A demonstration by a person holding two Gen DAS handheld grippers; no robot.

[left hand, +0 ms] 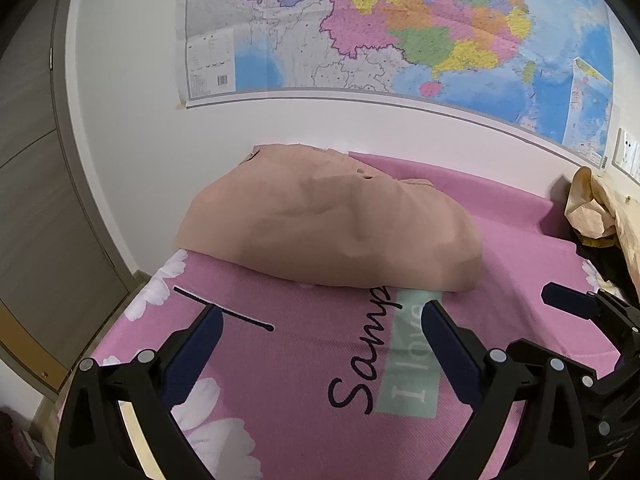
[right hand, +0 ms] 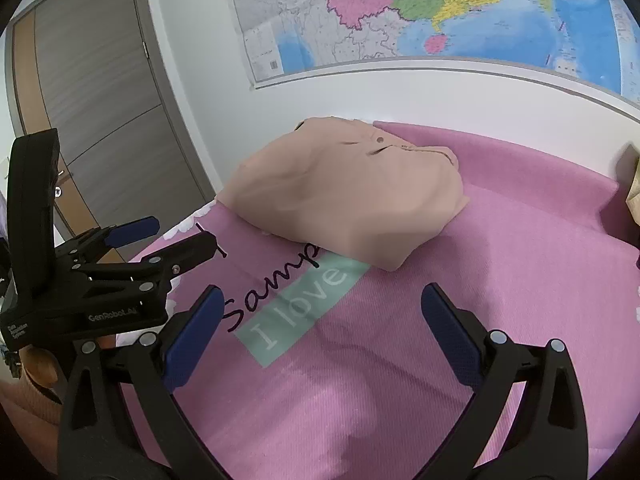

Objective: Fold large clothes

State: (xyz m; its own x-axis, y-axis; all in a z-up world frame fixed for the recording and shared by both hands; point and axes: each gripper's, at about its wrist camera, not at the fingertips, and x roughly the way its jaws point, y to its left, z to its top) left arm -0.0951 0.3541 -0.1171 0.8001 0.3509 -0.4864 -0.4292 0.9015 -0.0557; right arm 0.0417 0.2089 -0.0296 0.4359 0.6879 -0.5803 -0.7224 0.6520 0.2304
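Observation:
A beige garment (left hand: 328, 224) lies folded into a compact bundle on the pink printed sheet (left hand: 312, 360), toward the wall. It also shows in the right wrist view (right hand: 344, 196). My left gripper (left hand: 320, 316) is open and empty, hovering just short of the bundle's near edge. My right gripper (right hand: 322, 300) is open and empty, a little back from the bundle. The left gripper appears at the left of the right wrist view (right hand: 168, 240), and the right gripper at the right edge of the left wrist view (left hand: 580, 304).
A large wall map (left hand: 400, 28) hangs behind the bed. A grey door (right hand: 100, 92) stands at the left. A pile of tan fabric (left hand: 592, 208) sits at the right edge of the sheet. The sheet's left edge (left hand: 132, 304) drops off toward the floor.

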